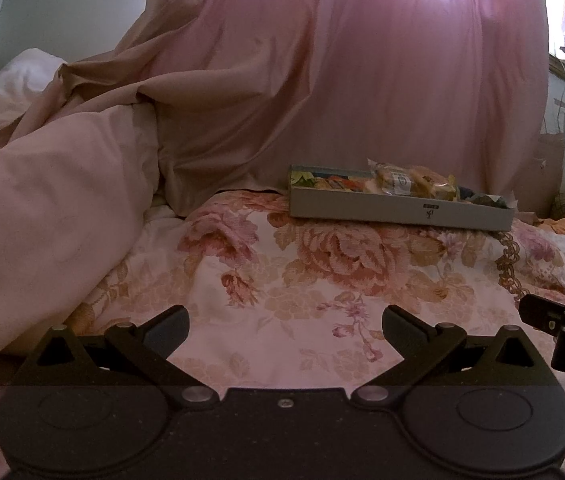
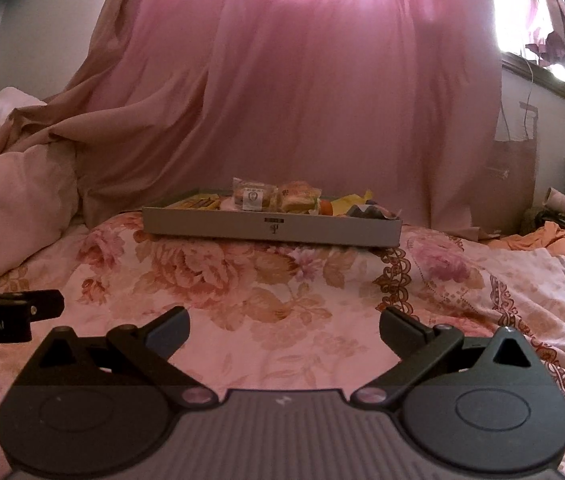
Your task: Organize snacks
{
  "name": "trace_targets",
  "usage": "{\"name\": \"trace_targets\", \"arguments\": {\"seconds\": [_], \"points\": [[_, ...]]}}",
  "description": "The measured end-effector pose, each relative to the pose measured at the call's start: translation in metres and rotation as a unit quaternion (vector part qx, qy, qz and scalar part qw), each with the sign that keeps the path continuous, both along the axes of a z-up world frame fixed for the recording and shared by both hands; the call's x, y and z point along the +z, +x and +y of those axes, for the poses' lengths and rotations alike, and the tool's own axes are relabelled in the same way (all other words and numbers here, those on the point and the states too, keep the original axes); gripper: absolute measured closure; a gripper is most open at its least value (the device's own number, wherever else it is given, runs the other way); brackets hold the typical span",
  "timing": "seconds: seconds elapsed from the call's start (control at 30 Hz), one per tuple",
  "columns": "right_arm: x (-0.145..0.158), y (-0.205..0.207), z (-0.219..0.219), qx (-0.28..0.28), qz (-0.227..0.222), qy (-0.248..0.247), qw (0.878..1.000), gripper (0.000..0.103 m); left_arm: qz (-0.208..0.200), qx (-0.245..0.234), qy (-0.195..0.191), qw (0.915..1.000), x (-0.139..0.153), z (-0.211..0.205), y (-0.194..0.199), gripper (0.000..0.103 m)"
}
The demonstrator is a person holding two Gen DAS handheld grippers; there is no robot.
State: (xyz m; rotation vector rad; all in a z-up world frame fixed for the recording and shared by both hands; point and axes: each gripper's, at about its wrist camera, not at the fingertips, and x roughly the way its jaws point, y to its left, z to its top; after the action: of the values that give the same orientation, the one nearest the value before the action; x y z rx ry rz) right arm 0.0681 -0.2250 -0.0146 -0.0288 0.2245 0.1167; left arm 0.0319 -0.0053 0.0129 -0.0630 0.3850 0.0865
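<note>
Snacks [image 2: 274, 198] sit in a shallow grey box [image 2: 270, 230] on the floral bedspread [image 2: 242, 280], long axis crosswise, at twelve o'clock from the right gripper [image 2: 284, 330] and one o'clock from the left gripper [image 1: 285, 330], both jaws apart and empty.

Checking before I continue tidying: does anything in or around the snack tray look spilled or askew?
Nothing spilled. The grey tray sits level on the floral bedspread, snack packets heaped inside, some poking above the rim. Both grippers, left and right, are open.
</note>
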Motion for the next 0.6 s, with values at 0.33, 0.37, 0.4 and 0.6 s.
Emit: {"name": "trace_targets", "arguments": {"seconds": [0.33,0.37,0.4,0.6], "points": [[0.0,0.0005,0.0006,0.0,0.001,0.0,1.0,0.0,0.0,0.0,0.0,1.0,0.0001,-0.0002,0.0001,0.001],[0.0001,0.0004,0.0006,0.0,0.001,0.0,1.0,0.0,0.0,0.0,0.0,1.0,-0.0001,0.0,0.0002,0.001],[0.0001,0.0005,0.0005,0.0,0.001,0.0,1.0,0.0,0.0,0.0,0.0,1.0,-0.0002,0.0001,0.0001,0.001],[0.0,0.0004,0.0006,0.0,0.002,0.0,1.0,0.0,0.0,0.0,0.0,1.0,0.0,-0.0001,-0.0001,0.001]]}}
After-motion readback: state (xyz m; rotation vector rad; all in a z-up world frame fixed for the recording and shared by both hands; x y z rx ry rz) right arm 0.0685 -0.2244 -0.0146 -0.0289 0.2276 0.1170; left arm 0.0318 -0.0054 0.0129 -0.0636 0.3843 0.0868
